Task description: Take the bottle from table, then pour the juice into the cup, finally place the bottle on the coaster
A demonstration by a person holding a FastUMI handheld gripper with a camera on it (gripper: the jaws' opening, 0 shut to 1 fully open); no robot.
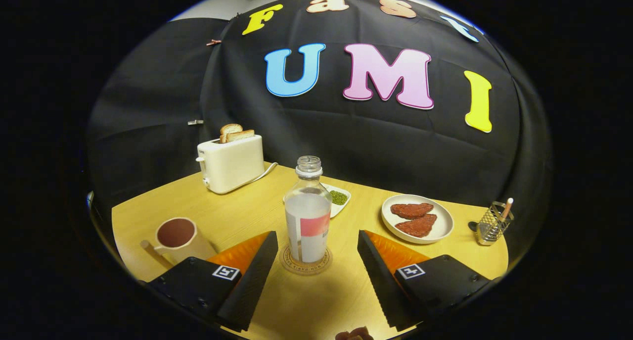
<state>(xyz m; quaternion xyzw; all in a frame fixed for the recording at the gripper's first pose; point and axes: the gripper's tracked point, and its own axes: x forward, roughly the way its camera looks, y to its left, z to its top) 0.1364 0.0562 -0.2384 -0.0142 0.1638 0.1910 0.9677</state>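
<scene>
A: Between the two fingers of the gripper (314, 253), what stands there?

B: The bottle (307, 216), upright on the coaster (305, 262). The fingers are spread wide, one on each side, and neither touches it. So the gripper is open and holds nothing.

A: Then how far along would you put the task?

B: Near its end, I judge. The bottle already sits on the coaster, and the cup (179, 237), just beyond the left finger, has a dark reddish fill up near its rim. That reads as juice poured. What looks left is only to draw the gripper back clear of the bottle. Whether the bottle still holds liquid I cannot tell.

A: What are they made of?

B: The bottle is clear, glass or hard plastic, rounded at the shoulder with a short threaded neck and no cap, wrapped in a white label with a red patch. The coaster is a thin round disc, cork or wood by its tan colour, with print around its edge. The cup is pale, smooth and tapered, with a handle.

A: And farther out?

B: A smooth light wood-grain table (237, 206); a glossy cream toaster (231, 163) with two slices up; a white plate (418, 218) with two rough reddish patties; a small wire holder (493, 224).
</scene>
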